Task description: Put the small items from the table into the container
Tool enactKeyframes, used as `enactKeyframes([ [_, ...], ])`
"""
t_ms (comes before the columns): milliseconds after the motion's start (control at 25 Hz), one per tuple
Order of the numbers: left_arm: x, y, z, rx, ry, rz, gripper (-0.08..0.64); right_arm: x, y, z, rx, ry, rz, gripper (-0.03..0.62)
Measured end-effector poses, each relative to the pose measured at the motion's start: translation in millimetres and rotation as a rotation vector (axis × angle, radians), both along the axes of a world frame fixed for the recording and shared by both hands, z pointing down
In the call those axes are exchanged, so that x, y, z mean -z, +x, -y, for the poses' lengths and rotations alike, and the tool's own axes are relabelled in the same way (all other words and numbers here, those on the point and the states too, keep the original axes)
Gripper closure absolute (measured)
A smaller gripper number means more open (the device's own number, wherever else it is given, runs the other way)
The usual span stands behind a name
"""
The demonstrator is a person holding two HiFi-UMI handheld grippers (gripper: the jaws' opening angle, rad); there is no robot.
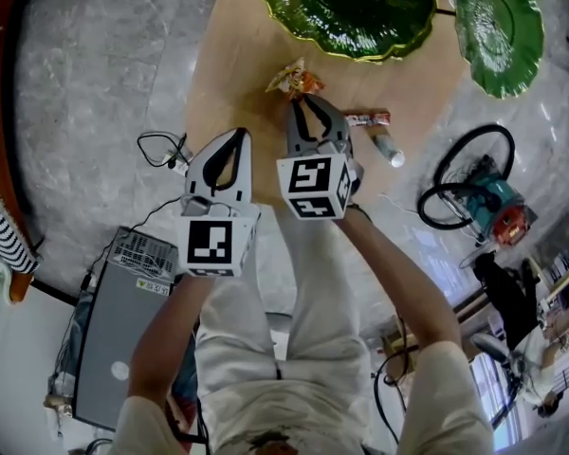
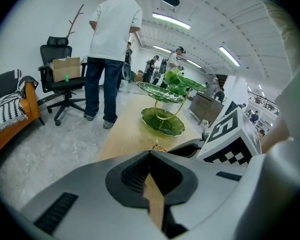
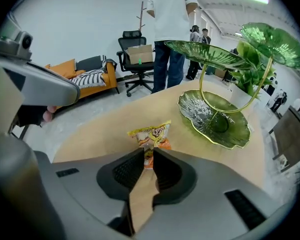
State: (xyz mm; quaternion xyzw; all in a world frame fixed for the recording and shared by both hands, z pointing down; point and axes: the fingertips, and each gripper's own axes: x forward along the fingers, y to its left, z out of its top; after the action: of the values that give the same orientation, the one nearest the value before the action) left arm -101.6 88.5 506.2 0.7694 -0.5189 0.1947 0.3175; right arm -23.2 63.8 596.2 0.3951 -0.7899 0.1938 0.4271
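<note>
Head view: it alone caught a red-ended sachet (image 1: 368, 118) and a small white tube (image 1: 389, 148) on the table (image 1: 237, 64), just right of the right gripper (image 1: 302, 102)
Right gripper view: jaws were narrow, pinching the near end of the snack packet (image 3: 151, 133); the packet lay on the wood, short of the green leaf dish (image 3: 215, 116)
Left gripper (image 2: 150, 155): jaws were together, nothing between them

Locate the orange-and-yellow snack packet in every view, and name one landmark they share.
Head view: snack packet at upper centre, at the tips of the right tongs.
Left gripper view: only a sliver peeks over the left tongs, at centre.
Right gripper view: centre, its near end between the right tongs' tips.
Shared landmark: green leaf dish, beyond the packet in all three.
</note>
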Motion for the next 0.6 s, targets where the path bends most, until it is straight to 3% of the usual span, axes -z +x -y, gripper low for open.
enactKeyframes([
  [200, 4.3, -0.9, 1.8, 0.004, 0.000, 0.002, 0.561, 10.3, 0.6, 2.2, 0.008, 0.024, 0.015, 0.577],
  [600, 19.0, 2.9, 4.8, -0.017, 0.008, 0.028, 0.561, 39.7, -3.9, -0.9, 0.047, 0.041, 0.082, 0.584],
])
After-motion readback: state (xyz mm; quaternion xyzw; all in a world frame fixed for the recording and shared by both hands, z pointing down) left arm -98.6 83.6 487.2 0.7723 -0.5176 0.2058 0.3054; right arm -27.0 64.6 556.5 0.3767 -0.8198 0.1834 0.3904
